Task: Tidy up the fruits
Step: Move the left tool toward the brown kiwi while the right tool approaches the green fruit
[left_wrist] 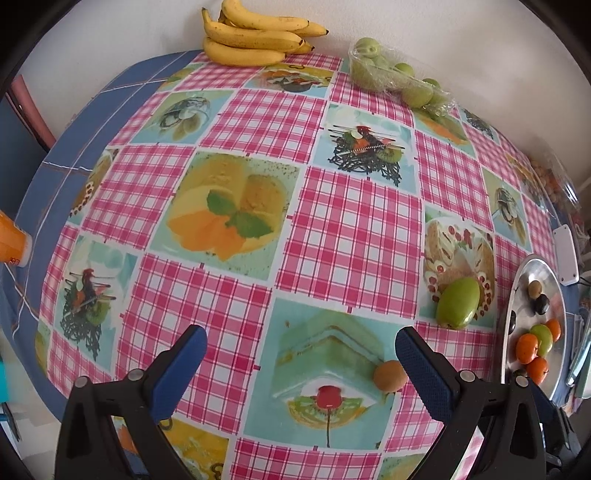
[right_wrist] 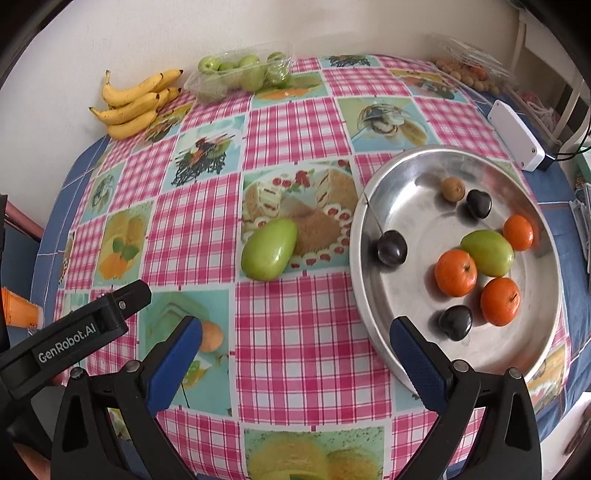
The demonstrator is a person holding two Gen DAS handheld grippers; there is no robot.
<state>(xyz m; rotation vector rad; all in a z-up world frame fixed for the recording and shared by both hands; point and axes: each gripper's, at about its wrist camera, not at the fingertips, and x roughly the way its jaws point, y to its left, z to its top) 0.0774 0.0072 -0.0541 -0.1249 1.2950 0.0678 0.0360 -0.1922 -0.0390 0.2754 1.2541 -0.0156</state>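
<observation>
A round metal tray (right_wrist: 373,314) (left_wrist: 537,266) holds oranges (right_wrist: 455,272), a green mango (right_wrist: 487,252), dark plums (right_wrist: 392,247) and a small brown fruit (right_wrist: 453,189). On the cloth left of the tray lies a second green mango (right_wrist: 269,249) (left_wrist: 458,302). A small tan fruit (left_wrist: 388,374) (right_wrist: 211,336) lies on the cloth just inside the right fingertip of my left gripper (left_wrist: 301,350), which is open and empty. My right gripper (right_wrist: 295,339) is open and empty too, above the cloth by the tray's near rim. The left gripper's black body (right_wrist: 74,343) shows at the lower left of the right wrist view.
Bananas (left_wrist: 255,35) (right_wrist: 136,99) and a clear pack of green fruits (left_wrist: 395,75) (right_wrist: 240,74) sit along the far wall. A white box (right_wrist: 517,134), a clear pack of small brown fruits (right_wrist: 469,70) and an orange cup (left_wrist: 11,240) lie at the table's edges.
</observation>
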